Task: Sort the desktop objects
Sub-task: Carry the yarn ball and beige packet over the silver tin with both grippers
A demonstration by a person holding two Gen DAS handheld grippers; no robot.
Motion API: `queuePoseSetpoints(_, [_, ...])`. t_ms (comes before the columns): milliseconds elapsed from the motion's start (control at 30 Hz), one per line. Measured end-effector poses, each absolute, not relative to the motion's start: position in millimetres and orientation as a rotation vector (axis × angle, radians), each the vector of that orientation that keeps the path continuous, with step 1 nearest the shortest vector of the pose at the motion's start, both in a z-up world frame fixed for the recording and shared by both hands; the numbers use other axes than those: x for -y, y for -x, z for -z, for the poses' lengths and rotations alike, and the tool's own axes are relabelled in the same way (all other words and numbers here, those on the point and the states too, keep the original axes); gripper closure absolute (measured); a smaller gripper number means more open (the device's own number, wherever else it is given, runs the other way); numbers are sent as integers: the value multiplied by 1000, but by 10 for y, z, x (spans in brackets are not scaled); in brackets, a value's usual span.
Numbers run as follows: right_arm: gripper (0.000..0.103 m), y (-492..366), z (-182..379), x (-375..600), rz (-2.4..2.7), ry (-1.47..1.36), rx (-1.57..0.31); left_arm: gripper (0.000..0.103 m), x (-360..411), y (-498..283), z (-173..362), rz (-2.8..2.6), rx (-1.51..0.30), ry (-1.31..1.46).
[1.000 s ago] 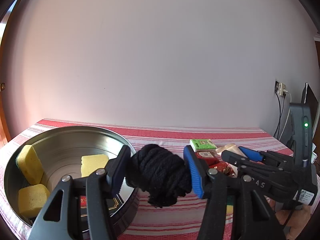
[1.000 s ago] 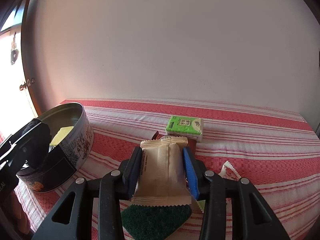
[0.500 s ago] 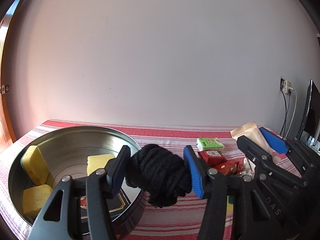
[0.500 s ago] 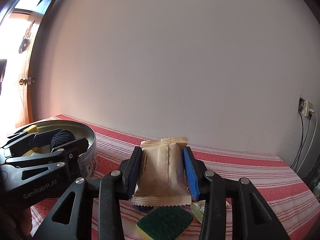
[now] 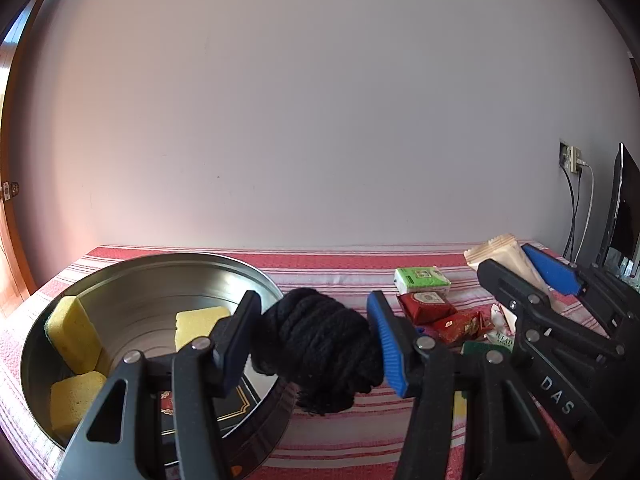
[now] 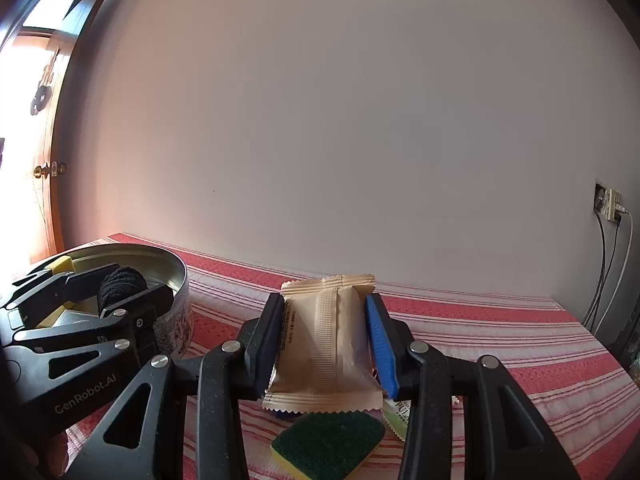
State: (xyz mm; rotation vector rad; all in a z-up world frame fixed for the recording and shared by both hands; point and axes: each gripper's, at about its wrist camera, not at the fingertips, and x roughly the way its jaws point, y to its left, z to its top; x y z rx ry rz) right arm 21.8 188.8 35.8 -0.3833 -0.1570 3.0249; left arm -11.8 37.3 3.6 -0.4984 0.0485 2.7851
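The left tongs (image 5: pixel 312 344) clamp a ball of black yarn (image 5: pixel 316 344), held in the air just beside the near rim of a round metal tin (image 5: pixel 168 264). Three yellow sponges (image 5: pixel 74 330) lie inside the tin. The right tongs (image 6: pixel 326 340) grip a beige snack packet (image 6: pixel 324 340) upright above the worktop (image 6: pixel 500 344) with its red striped cloth. Under that packet lies a green-topped scouring sponge (image 6: pixel 328 440). Farther along, a green tissue pack (image 5: pixel 422 279) rests touching red sachets (image 5: pixel 440 314).
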Motion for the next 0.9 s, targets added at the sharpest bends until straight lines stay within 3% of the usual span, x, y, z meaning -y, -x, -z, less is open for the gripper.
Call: queuePoseSetpoints(900, [58,-395,-401,-1709,-3087,448,69,48,135,182,-88,-2835,87,462])
